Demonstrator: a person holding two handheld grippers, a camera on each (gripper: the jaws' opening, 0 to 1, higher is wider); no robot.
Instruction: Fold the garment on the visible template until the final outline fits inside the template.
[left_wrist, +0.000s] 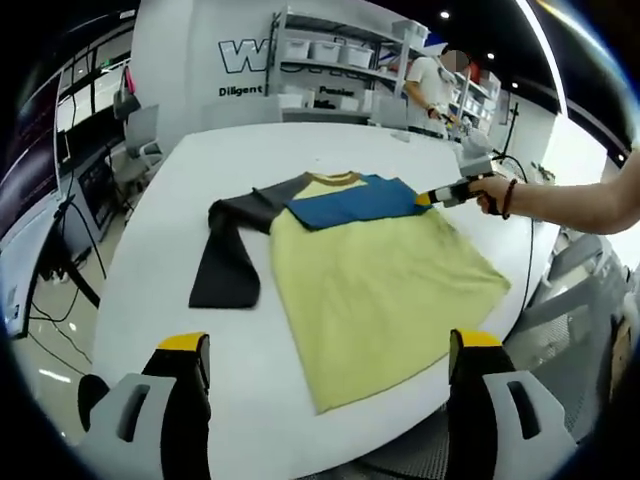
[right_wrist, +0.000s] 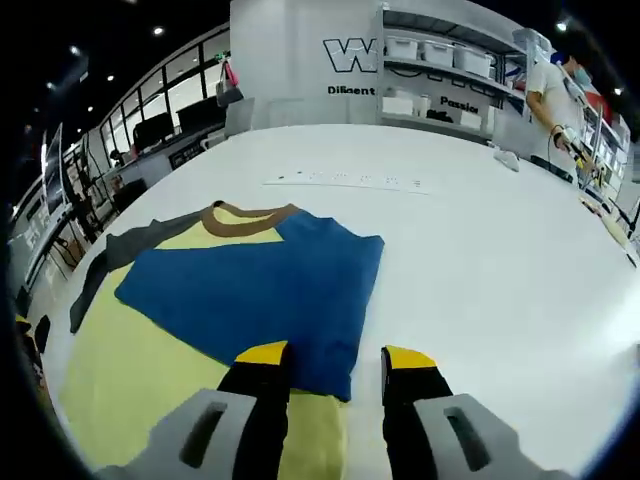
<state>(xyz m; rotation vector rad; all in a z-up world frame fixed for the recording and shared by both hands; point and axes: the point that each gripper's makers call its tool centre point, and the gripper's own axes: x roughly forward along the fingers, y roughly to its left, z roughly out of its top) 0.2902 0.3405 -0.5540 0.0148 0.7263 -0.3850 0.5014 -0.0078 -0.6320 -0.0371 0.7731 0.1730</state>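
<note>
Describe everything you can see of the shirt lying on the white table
The yellow soft-fabric shirt with a brown collar lies flat on the round white table, partly folded. Its blue sleeve is folded across the chest below the collar, while the dark grey sleeve stretches out to the other side, bent downward. The hem reaches near the table edge. The right hand-held gripper is at the blue sleeve's end; whether it pinches the fabric is unclear. The left hand-held gripper hangs open, clear of it.
</note>
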